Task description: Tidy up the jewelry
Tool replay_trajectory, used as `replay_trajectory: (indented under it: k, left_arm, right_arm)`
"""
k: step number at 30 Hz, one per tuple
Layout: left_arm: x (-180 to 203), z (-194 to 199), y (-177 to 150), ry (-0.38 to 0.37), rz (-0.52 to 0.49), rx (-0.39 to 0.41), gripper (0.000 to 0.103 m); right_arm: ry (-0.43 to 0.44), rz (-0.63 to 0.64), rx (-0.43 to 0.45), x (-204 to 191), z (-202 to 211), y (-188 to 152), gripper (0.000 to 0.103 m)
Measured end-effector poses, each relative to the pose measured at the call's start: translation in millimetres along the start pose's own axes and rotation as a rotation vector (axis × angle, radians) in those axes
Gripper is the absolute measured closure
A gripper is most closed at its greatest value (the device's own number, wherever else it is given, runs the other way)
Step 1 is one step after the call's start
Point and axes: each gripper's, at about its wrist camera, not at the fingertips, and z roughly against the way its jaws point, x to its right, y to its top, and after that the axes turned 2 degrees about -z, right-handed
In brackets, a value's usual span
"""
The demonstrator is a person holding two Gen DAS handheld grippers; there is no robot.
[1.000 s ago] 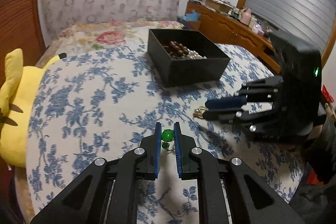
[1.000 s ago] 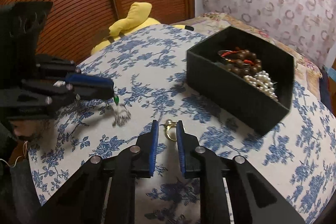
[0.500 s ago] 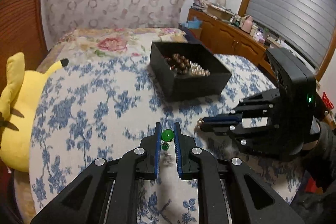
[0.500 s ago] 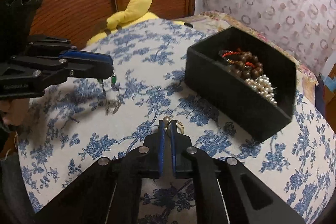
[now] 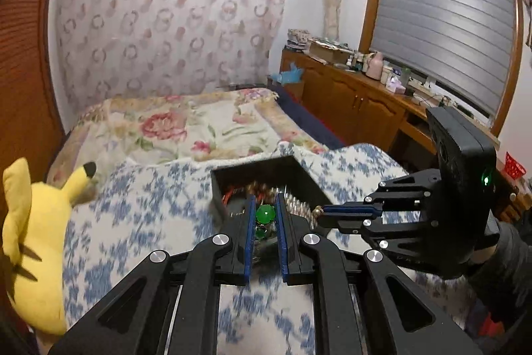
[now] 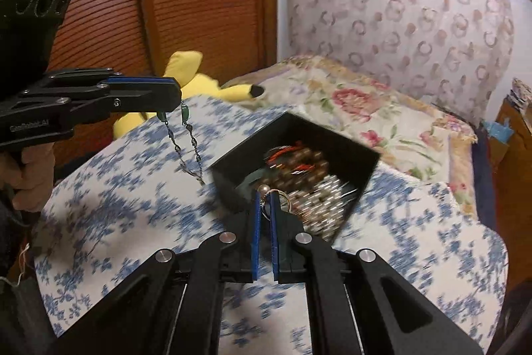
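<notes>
On the left lies one soft yellow plush toy (image 5: pixel 31 242) with a black ear tip. It rests on the bed cloth (image 5: pixel 133 232), which is white with blue flowers.

The left tool (image 5: pixel 265 215) is nearly closed. Its two blue pads pinch a green bead necklace (image 5: pixel 265 214). One round, shiny green bead sits between the pads, with a smaller one under it. In the right wrist view, two thin dark chain ends of the necklace hang down loose from the tool, above the cloth and just left of the box.

In the middle sits one black box (image 6: pixel 332 143), square with straight walls. It is full of brown round beads (image 6: pixel 301 165) with red cord and a heap of small pale pearls (image 6: pixel 324 205). The picture is blurred here, so I cannot count them.

The right tool (image 6: pixel 265 198) is closed tight on a gold ring (image 6: pixel 281 200). Its jaws have just closed on it. The thin round ring, which may carry a small pale ball on top, sticks out past the tips, in the air in front of the box's near wall.

One hand (image 6: pixel 31 170) holds the left tool's grip.
</notes>
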Motion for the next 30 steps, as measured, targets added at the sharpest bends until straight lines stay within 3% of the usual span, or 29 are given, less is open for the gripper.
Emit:
replay_trajectory:
  k: [8,18,20,23,24,26,28,30]
  left_arm:
    - [4.1,-34.1,21.3,0.006,-0.004,-0.011,0.092]
    - [3.5,-57.7,18.0,0.041,-0.002,-0.055,0.092]
    - [3.3,-57.6,15.3,0.048,0.003,-0.057,0.091]
    - [2.6,-54.3,13.9,0.055,0.015,-0.051,0.080]
    - [2.5,-52.4,13.3,0.059,0.018,-0.047,0.073]
    - [2.8,-46.3,11.4,0.074,0.019,-0.039,0.068]
    - [4.2,-40.4,9.9,0.088,0.017,-0.030,0.057]
    - [7.0,-31.2,6.4,0.117,0.020,-0.015,0.035]
  right_arm:
    - [-0.017,-0.040,0.001,19.9,-15.9,7.8,0.096]
    - [-0.028,-0.075,0.000,32.5,-24.2,6.6,0.095]
    - [-0.023,-0.084,0.000,34.6,-24.4,6.9,0.091]
    - [-0.029,-0.093,0.010,35.4,-21.7,7.2,0.087]
    - [-0.031,-0.092,0.010,34.4,-21.2,8.0,0.079]
    - [-0.048,-0.090,0.021,32.0,-17.2,9.2,0.078]
    - [-0.054,-0.098,0.037,28.9,-9.4,8.7,0.078]
    - [-0.078,-0.112,0.057,26.5,1.0,7.5,0.077]
